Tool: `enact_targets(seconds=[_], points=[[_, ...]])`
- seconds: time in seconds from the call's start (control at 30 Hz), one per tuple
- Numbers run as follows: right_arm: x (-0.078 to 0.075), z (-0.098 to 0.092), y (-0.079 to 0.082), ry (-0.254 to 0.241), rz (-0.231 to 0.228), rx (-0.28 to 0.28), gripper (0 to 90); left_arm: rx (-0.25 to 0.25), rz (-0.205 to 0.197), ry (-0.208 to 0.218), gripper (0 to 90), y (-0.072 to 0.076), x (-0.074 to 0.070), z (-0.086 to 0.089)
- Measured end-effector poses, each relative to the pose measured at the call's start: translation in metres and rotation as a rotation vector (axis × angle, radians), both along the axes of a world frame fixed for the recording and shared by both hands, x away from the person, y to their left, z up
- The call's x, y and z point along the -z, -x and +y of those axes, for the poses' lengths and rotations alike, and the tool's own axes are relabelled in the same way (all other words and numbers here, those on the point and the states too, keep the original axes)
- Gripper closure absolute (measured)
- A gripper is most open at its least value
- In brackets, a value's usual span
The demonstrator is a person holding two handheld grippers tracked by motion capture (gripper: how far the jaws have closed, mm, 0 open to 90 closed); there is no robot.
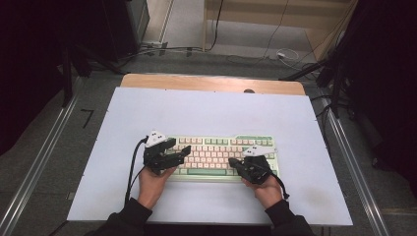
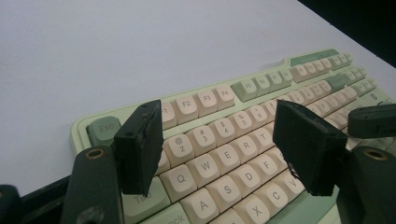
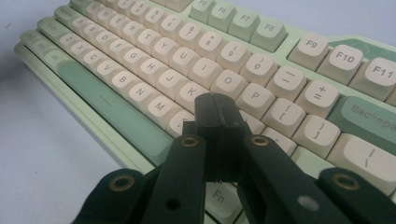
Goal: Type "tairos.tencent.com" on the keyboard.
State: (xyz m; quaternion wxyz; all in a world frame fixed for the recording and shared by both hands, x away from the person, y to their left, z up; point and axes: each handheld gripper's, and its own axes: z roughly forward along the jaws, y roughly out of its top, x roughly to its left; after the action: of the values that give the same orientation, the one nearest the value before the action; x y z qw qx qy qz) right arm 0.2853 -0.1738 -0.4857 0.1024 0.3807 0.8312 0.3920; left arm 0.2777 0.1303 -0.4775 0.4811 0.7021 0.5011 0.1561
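Right gripper: jaws fully closed, pad against pad, nothing held between them. The joined tip forms a single blunt point over the right half of the keyboard, just beside the L key and short of the P key.

Left gripper: jaws spread wide, nothing gripped. They stand over the left end of the keyboard, with the number, Q and A rows showing in the gap between them. The Esc key lies just outside the near-side jaw.

Judged risks from this position:
- The closed tip is about as wide as one keycap. Lowered off-centre, it could press two neighbouring keys together, or slip into the gap between caps.
- The left jaws stand well apart. If the hand sinks, each tip could strike a separate key in a different column.
- The keyboard lies loose on the white table. A slanted push could slide it away from the hands.

Limits of observation:
- Contact between the right tip and the keycaps cannot be confirmed; the jaws cover the keys directly beneath them.
- In the high view, both hands and grippers cover parts of the lower key rows.
- Legends on the far keys in the left gripper view are too small to read.
- The right gripper view cuts off the keyboard's right end.
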Motion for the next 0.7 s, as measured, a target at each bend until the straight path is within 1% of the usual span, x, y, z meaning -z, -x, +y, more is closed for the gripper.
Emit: enact_targets(seconds=[0.17, 0.2, 0.27, 0.3, 0.43, 0.5, 0.57, 0.6, 0.63, 0.67, 0.7], points=[[0.002, 0.001, 0.0, 0.013, 0.014, -0.007, 87.4, 0.002, 0.001, 0.001, 34.0, 0.0, 0.0, 0.0], [0.003, 0.002, -0.001, 0.024, 0.029, -0.01, 87.5, 0.001, 0.001, 0.001, 34.0, 0.0, 0.0, -0.001], [0.002, 0.001, -0.001, 0.017, 0.035, -0.007, 87.5, 0.002, 0.001, 0.002, 34.0, 0.0, 0.0, -0.001], [0.002, 0.001, -0.001, 0.018, 0.031, -0.007, 87.5, 0.002, 0.001, 0.002, 34.0, 0.0, 0.0, -0.001], [-0.004, -0.003, 0.0, -0.035, -0.012, 0.002, 87.3, 0.001, 0.0, 0.003, 34.1, 0.0, 0.0, 0.0], [-0.006, -0.004, 0.001, -0.059, -0.026, 0.007, 83.4, 0.002, 0.001, 0.004, 34.0, 0.0, 0.0, 0.0], [-0.007, -0.006, 0.0, -0.071, -0.036, 0.014, 76.7, 0.003, 0.0, 0.002, 34.0, 0.0, 0.0, -0.001], [-0.007, -0.007, 0.0, -0.077, -0.04, 0.019, 71.1, 0.004, 0.0, 0.002, 34.1, 0.001, 0.0, -0.001], [-0.007, -0.007, 0.0, -0.086, -0.042, 0.024, 61.9, 0.004, -0.001, 0.004, 34.0, 0.001, 0.0, -0.001], [-0.008, -0.007, 0.0, -0.087, -0.048, 0.029, 55.1, 0.004, -0.001, 0.004, 34.1, 0.001, 0.0, -0.001], [-0.008, -0.007, -0.001, -0.088, -0.051, 0.035, 51.3, 0.003, -0.002, 0.004, 34.1, 0.001, 0.0, -0.001]])
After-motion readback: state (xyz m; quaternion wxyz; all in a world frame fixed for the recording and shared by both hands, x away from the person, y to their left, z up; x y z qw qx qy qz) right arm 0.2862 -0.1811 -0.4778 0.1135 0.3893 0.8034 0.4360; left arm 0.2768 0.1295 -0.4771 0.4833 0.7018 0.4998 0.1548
